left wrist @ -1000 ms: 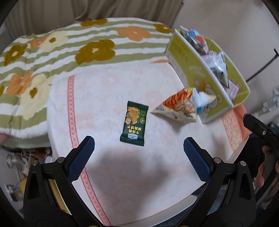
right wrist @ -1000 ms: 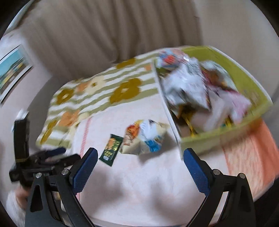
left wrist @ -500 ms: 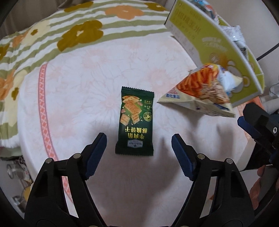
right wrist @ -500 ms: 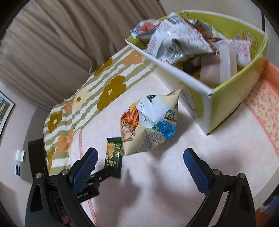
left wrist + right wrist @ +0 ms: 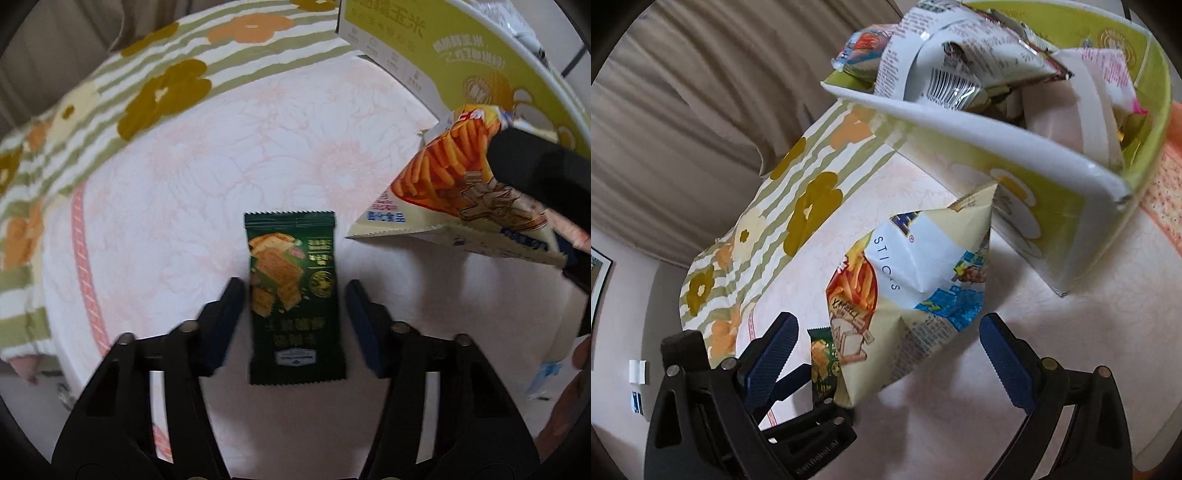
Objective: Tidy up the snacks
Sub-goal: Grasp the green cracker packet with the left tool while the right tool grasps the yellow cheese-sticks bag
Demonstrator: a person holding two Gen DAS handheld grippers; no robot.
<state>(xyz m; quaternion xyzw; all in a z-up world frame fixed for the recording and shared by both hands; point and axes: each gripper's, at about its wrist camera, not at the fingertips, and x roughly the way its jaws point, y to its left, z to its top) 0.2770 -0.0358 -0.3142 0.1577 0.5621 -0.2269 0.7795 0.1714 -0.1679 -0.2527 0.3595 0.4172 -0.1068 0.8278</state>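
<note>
- Snacks on both sides: the green cracker packet (image 5: 295,295) is lying flat on the pale floral tablecloth (image 5: 184,206), right between my left fingers, and the sticks bag (image 5: 912,291) is sitting just beside the yellow-green box (image 5: 1052,221) already stuffed with other packets.
- My left gripper (image 5: 293,325) is pointing steeply down over the packet. Its jaws have just been closing in on it, and the pads are flanking the long edges; the frame is blurred there, so I'm guessing a thin gap is left on each side and they aren't pressing yet.
- That packet looks light, thin and slick, with crackers inside that would crumble, so I'm wanting a gentle pinch across the width, near the middle, not on the crimped end.
- My right gripper (image 5: 886,354) is angling down at the sticks bag, jaws spread wide to either side of its lower end, gripping nothing.
- The bag is puffy, crinkly and mostly air; squeezing hard risks crushing the sticks. I'm favouring the sealed lower seam or a folded corner.
- Both then belong in the box.
</note>
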